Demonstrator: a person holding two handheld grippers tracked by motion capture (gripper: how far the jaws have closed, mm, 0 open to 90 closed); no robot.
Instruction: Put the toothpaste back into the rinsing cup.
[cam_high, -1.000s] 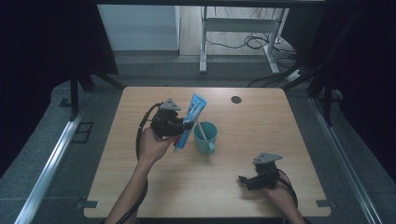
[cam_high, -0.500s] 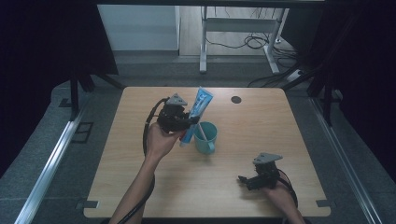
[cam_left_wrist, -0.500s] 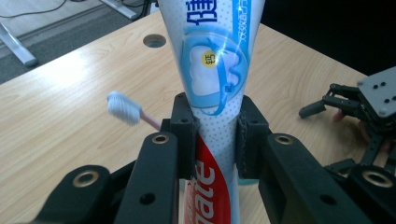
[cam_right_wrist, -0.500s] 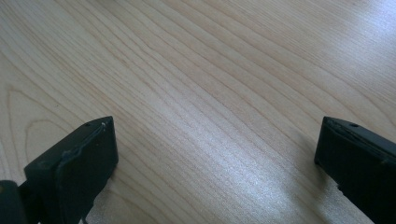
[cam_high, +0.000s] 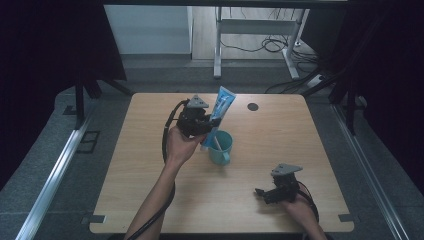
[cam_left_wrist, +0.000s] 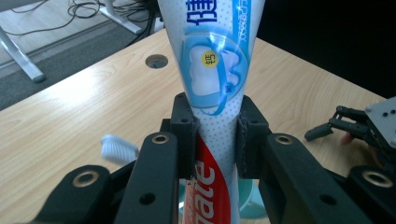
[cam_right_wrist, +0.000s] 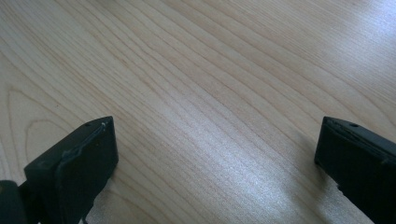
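My left gripper (cam_high: 207, 122) (cam_left_wrist: 215, 128) is shut on a blue, white and red toothpaste tube (cam_high: 219, 109) (cam_left_wrist: 212, 70), pinched at its middle. The tube stands tilted, its lower end over the teal mug (cam_high: 220, 148) near the table's middle. A toothbrush (cam_high: 216, 144) leans in the mug, and its white bristle head (cam_left_wrist: 119, 148) shows left of the jaws in the left gripper view. At the front right of the table my right gripper (cam_high: 264, 193) (cam_right_wrist: 215, 154) rests low over bare wood, jaws wide apart with nothing between them.
The wooden table (cam_high: 280, 150) has a dark round cable hole (cam_high: 252, 106) at the back right. A cable (cam_high: 167, 150) loops from the left gripper along the forearm. Beyond the table stand a metal desk frame (cam_high: 217, 45) and floor cables.
The left gripper has carried the toothpaste tube a little to the right and away, closer over the mug. The right gripper has stayed where it was.
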